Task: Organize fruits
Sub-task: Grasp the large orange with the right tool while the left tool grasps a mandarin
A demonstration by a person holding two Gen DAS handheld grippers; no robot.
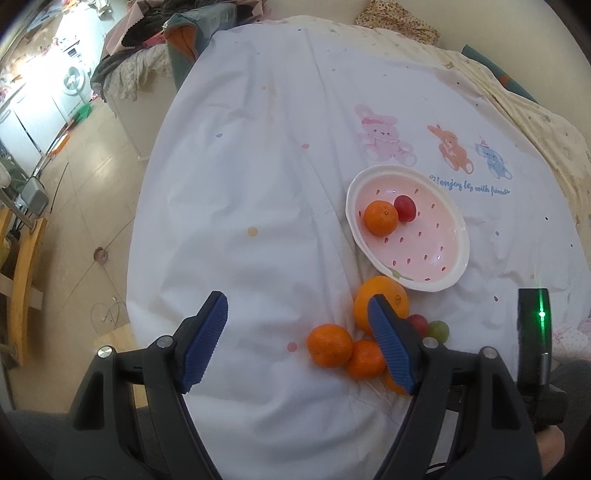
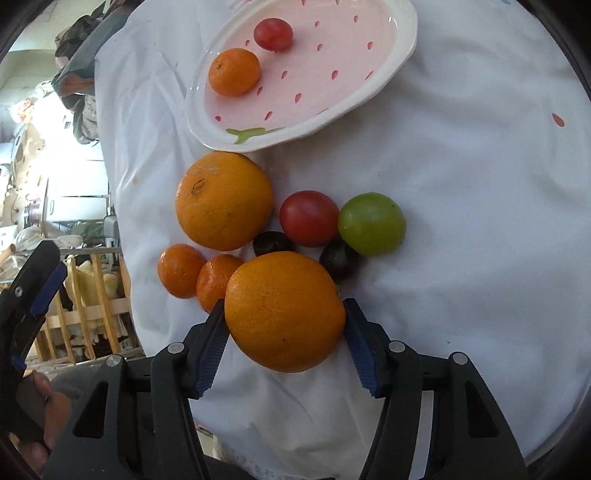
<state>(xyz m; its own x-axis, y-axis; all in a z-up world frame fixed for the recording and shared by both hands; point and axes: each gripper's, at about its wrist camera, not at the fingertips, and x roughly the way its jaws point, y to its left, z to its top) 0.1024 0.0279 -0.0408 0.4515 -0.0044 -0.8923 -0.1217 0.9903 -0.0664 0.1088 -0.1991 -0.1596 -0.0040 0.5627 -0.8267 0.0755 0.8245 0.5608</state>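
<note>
A pink strawberry-pattern plate (image 1: 439,273) (image 2: 388,62) holds a small mandarin (image 1: 381,217) (image 2: 234,72) and a red grape (image 1: 405,208) (image 2: 273,34). Below it on the white cloth lie a big orange (image 2: 224,200) (image 1: 384,295), two mandarins (image 2: 180,270) (image 1: 330,345), a red fruit (image 2: 308,218), a green fruit (image 2: 371,223) and two dark fruits (image 2: 272,243). My right gripper (image 2: 284,314) is shut on a second big orange (image 2: 284,312). My left gripper (image 1: 295,314) is open and empty, above the cloth left of the fruit pile.
The white cloth (image 1: 258,184) with cartoon animal prints covers a round table. The table edge drops off to the left to a tiled floor (image 1: 74,221) with a wooden rack (image 2: 92,306) and furniture. Patterned fabric lies at the far right edge (image 1: 535,122).
</note>
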